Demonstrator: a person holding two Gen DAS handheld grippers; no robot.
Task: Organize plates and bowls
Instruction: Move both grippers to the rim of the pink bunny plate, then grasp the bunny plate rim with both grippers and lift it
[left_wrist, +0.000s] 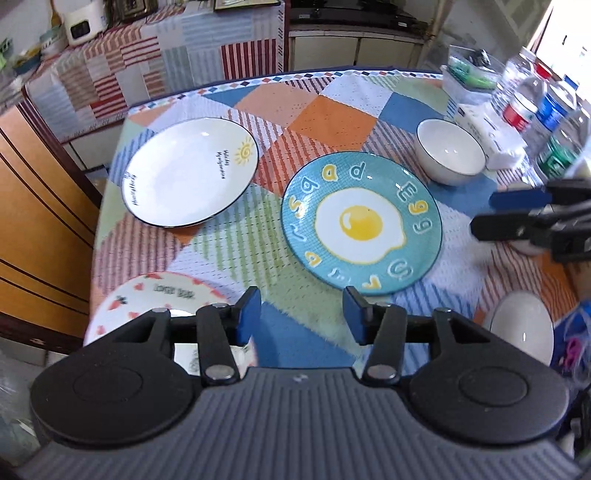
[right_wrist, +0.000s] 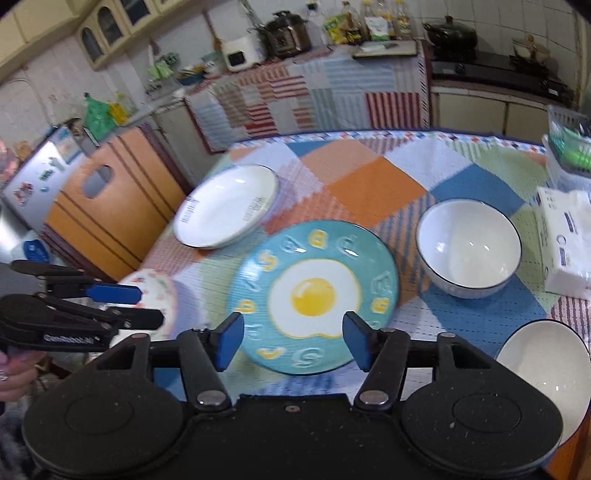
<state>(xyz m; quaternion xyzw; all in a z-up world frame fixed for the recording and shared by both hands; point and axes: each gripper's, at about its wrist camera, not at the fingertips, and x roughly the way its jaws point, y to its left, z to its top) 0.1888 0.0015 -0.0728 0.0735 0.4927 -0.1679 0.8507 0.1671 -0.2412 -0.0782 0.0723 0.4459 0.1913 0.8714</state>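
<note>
Both grippers hang above the table with nothing between their pads. The left gripper (left_wrist: 301, 314) stands parted over the patchwork tablecloth (left_wrist: 332, 107), empty. The right gripper (right_wrist: 293, 339) is likewise spread and empty, its blue pads framing the near rim of the teal egg plate (right_wrist: 314, 295) from above without touching it.

Crockery, left wrist view:
- Teal egg plate (left_wrist: 360, 221), centre of frame, lying flat.
- White sun-print plate (left_wrist: 190, 171), upper left, dark rim line, well apart from the egg plate.
- Strawberry-print plate (left_wrist: 155, 299), lower left, partly hidden behind the left gripper's housing.
- White bowl (left_wrist: 450, 151), upper right, upright, dark rim line.
- Second white bowl (left_wrist: 522, 326), lower right edge, partly cut off.

Nothing is stacked yet.

Handling judgement: all pieces look like glazed ceramic, so stiff, fairly heavy for a two-finger grip, slick under the pads and liable to chip or break if knocked together or dropped. The plates lie flat on cloth, so the only purchase is the raised rim, one pad over and one under; the cloth should give enough to let a finger slide beneath. A plate held at one edge will want to droop, so a deep bite is advisable. The bowls offer an easier hold: pinch the wall at the rim, one pad inside, one outside.

Risk: the tissue pack (right_wrist: 565, 243) and water bottles (left_wrist: 532, 99) crowd the right side near the bowl.
</note>
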